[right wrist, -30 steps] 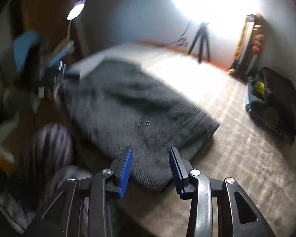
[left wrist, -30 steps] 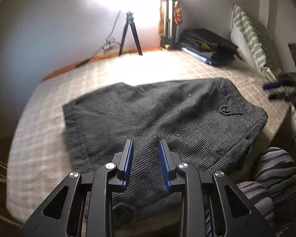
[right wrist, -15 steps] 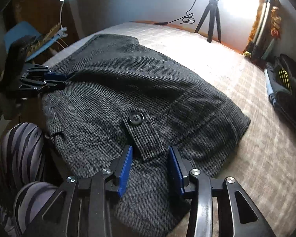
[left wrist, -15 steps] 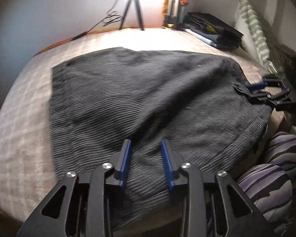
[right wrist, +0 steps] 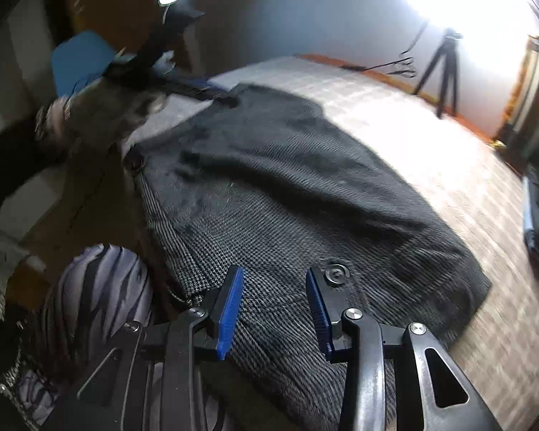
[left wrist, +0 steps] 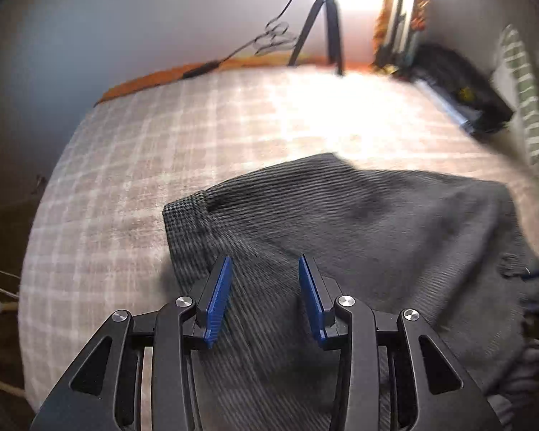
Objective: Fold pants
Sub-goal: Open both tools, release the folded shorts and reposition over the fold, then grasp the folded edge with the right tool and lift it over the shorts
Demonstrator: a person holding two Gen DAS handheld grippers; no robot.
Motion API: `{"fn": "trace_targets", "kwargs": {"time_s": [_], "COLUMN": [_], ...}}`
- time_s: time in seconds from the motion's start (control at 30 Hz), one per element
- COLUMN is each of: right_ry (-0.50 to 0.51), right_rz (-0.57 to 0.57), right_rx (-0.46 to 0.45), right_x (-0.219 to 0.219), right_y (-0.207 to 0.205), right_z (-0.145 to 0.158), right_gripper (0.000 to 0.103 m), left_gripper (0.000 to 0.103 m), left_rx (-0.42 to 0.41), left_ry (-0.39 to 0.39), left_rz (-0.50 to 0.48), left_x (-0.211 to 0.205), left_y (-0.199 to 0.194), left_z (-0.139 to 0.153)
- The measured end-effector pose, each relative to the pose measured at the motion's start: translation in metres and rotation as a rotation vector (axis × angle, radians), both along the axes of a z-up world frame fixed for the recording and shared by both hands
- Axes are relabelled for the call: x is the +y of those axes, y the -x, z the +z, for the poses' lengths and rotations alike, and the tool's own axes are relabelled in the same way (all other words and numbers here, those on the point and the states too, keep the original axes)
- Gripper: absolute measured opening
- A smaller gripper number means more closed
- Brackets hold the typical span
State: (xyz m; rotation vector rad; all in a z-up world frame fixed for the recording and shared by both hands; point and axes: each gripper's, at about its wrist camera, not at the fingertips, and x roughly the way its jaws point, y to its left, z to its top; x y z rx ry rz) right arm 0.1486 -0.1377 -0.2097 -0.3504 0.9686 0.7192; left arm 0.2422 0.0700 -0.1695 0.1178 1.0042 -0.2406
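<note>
Pants [left wrist: 359, 237] are lying spread flat on the checked bed [left wrist: 133, 165], dark grey, reaching the near edge by striped knees [right wrist: 97, 287]. Left tongs [left wrist: 264, 294] are hovering over the cloth near its left corner, jaws opening, apparently nothing pinched between them. Right tongs [right wrist: 275, 300] are hanging over the waistband beside a button [right wrist: 336, 273], jaws closing, pads seemingly not yet pressing fabric, though blur is making this uncertain
</note>
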Motion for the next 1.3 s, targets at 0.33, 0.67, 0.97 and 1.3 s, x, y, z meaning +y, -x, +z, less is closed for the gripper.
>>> {"fn": "trace_targets", "kwargs": {"time_s": [0.33, 0.67, 0.97, 1.3], "right_ry": [-0.030, -0.123, -0.207, -0.296], "right_rz": [0.050, -0.108, -0.501, -0.598], "right_rx": [0.119, -0.001, 0.011, 0.141], "right_x": [-0.021, -0.062, -0.128, -0.146], "right_y": [0.012, 0.016, -0.007, -0.005], "right_z": [-0.033, 0.010, 0.006, -0.026], "right_gripper": [0.032, 0.044, 0.073, 0.074], "left_gripper": [0.040, 0.049, 0.052, 0.052], "left_rx": [-0.033, -0.118, -0.176, -0.129], "left_ry": [-0.051, -0.034, -0.086, -0.114], "left_rz": [0.028, -0.042, -0.173, -0.233], "left_x": [-0.001, -0.003, -0.054, -0.067], "left_y": [-0.020, 0.054, 0.114, 0.117], "left_z": [-0.019, 0.020, 0.009, -0.014]}}
